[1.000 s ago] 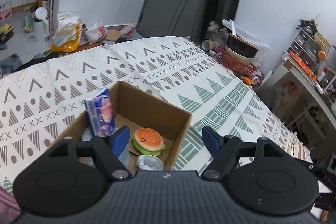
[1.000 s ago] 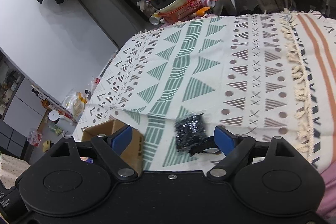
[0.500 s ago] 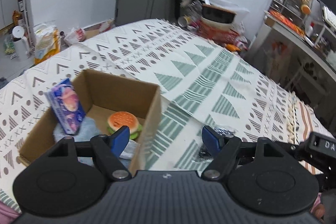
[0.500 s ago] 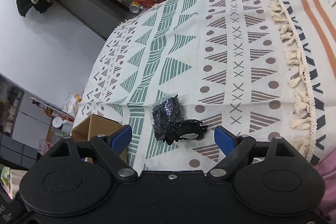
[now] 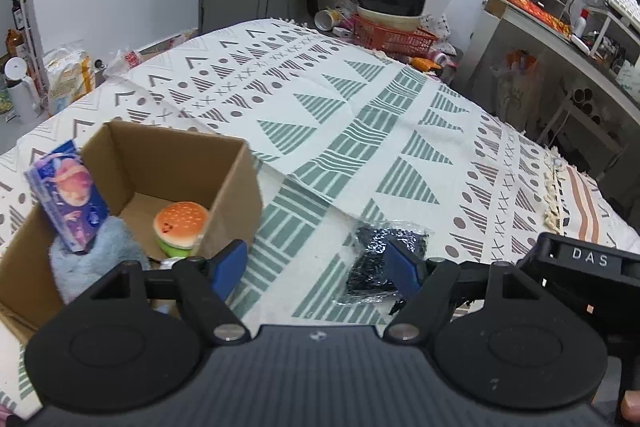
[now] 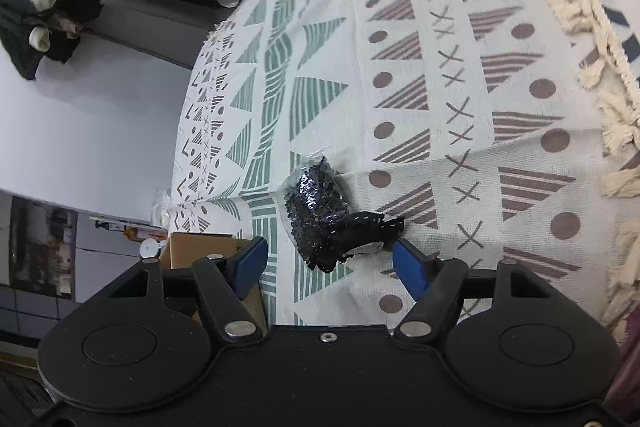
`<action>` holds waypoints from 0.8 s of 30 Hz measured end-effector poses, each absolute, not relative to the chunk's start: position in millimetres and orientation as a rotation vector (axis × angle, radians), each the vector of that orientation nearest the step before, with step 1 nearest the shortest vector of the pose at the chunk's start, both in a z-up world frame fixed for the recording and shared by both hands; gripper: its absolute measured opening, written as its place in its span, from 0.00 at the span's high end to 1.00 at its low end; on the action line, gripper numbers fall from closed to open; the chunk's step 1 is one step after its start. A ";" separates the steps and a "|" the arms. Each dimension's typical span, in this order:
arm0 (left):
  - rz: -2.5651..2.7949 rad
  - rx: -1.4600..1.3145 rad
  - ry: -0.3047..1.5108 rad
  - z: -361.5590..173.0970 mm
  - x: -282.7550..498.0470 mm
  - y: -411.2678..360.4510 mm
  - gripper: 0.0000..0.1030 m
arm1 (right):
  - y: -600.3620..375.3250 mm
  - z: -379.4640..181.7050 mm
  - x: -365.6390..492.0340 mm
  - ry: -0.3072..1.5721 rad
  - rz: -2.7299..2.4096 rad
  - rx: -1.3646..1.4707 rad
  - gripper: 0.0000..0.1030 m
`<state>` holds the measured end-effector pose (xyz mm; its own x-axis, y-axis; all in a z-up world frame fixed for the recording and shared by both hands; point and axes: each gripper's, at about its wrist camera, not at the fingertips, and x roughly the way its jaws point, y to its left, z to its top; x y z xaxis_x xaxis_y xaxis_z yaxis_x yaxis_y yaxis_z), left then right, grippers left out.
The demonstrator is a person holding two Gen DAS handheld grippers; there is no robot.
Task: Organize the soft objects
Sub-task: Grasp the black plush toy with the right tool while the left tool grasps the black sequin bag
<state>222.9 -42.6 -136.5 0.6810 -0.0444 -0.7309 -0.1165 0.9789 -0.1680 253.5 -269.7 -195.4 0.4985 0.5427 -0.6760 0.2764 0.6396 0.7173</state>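
I'm working in a lived-in home room: a bed under a patterned blanket [image 5: 360,131], a red basket [image 5: 394,37] stacked with bowls, a cluttered desk [image 5: 560,39], food bags [image 5: 68,83] on the floor.

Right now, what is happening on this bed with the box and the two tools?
A person holds a claw in each hand and is sorting soft things into the open brown cardboard box. The box already holds an orange burger-shaped squishy toy, a fluffy grey cloth and a purple printed packet. The right claw is open around the black sequined pouch in clear wrap on the patterned blanket. The left claw is open and empty.
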 end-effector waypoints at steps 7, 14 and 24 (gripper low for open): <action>0.065 -0.219 0.860 -155.7 240.1 -52.6 0.28 | -270.9 -221.2 267.7 1.152 0.202 1.000 0.33; 0.068 -0.243 0.909 -171.7 256.3 -64.3 0.28 | -271.8 -244.4 278.8 1.213 0.208 1.057 0.70; 0.091 -0.272 1.001 -188.1 285.7 -97.7 0.28 | -302.3 -244.4 269.3 1.151 0.151 1.045 0.75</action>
